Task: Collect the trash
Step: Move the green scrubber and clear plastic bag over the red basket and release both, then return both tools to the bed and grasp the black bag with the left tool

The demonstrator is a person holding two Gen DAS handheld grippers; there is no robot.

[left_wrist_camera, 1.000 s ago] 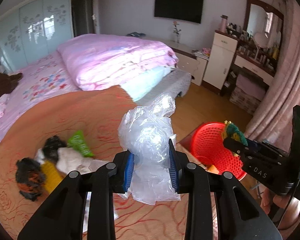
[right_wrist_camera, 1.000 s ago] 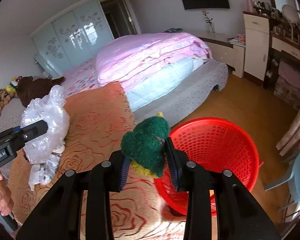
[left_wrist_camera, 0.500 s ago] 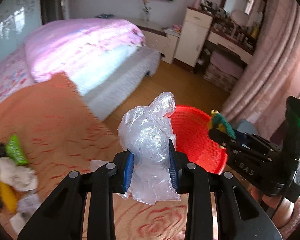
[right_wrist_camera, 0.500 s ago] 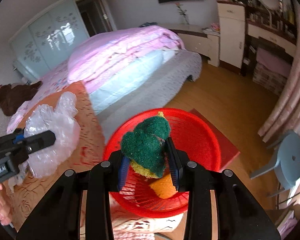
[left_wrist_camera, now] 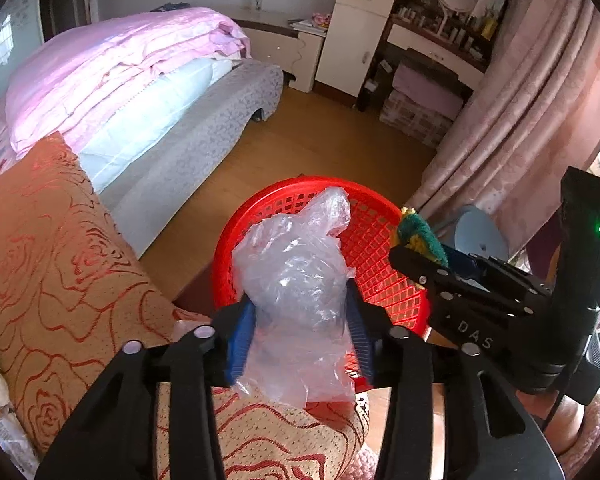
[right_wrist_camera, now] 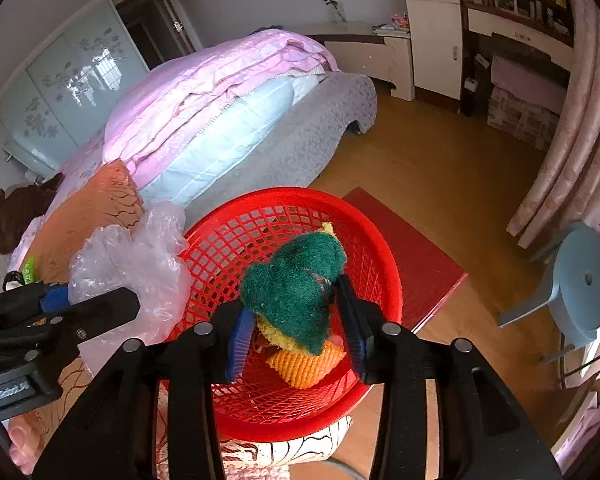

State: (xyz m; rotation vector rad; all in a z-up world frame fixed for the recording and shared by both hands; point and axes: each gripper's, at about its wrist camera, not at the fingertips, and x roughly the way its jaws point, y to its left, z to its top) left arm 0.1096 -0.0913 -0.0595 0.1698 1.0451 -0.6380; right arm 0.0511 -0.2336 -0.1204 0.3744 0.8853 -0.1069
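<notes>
Two grippers of mine hang over the red basket, which sits low in the middle of both views, between the orange rose-patterned blanket at the left and the wooden floor above it. In my left gripper the crumpled clear plastic bag stands between the blue pads; the jaws have just been opening, and the bag bulges out to both pads, so I cannot tell whether they still pinch it. From the right wrist view that same bag shows at the left of the frame, over the basket's left rim. My right gripper has the green scouring sponge with its yellow underside between its jaws, which have also just been opening; a gap shows beside the left pad, and the sponge leans toward the right one, so a real grip is unclear. Directly below it an orange knitted piece lies inside the basket. More scraps, white and green, sit at the far left edge of the left wrist view on the blanket. A pink quilt covers the bed in the upper left.
</notes>
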